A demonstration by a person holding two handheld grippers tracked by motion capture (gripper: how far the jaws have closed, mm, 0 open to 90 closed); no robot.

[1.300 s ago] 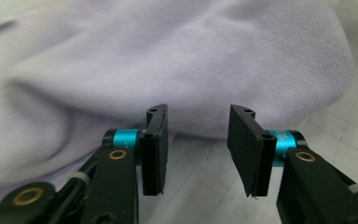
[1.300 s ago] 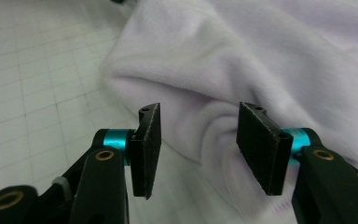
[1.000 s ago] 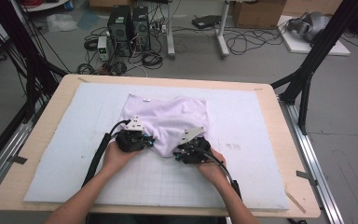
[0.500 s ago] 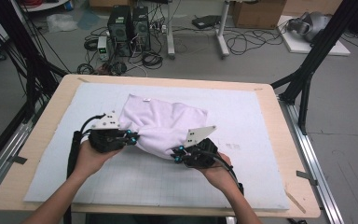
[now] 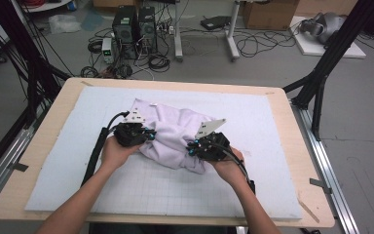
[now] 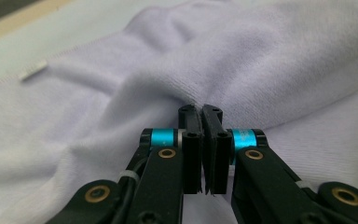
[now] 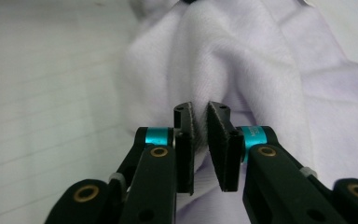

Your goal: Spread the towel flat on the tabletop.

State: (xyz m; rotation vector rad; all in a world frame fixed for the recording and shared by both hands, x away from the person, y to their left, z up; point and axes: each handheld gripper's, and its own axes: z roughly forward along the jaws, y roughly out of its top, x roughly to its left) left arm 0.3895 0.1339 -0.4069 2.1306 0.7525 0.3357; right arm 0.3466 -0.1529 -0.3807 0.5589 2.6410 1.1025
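Note:
A pale lilac towel (image 5: 175, 132) lies bunched in a heap at the middle of the white mat (image 5: 253, 122). My left gripper (image 5: 149, 136) presses into the heap's left side, and in the left gripper view its jaws (image 6: 201, 112) are shut on a raised fold of the towel (image 6: 242, 60). At the front right of the heap, my right gripper (image 5: 191, 150) holds a thick ridge of the towel (image 7: 223, 56). Its jaws (image 7: 200, 110) are pinched on cloth with a narrow gap between the pads. A small white label (image 6: 32, 71) shows on the towel's edge.
The mat covers a wooden table (image 5: 53, 117) with bare mat on all sides of the heap. Black frame legs (image 5: 321, 73) stand at the right and left. Computers and cables (image 5: 136, 29) sit on the floor beyond the far edge.
The towel lay spread out before; the left gripper swung out left, then came back right. Both grippers now sit closer together, and the towel has bunched into a heap.

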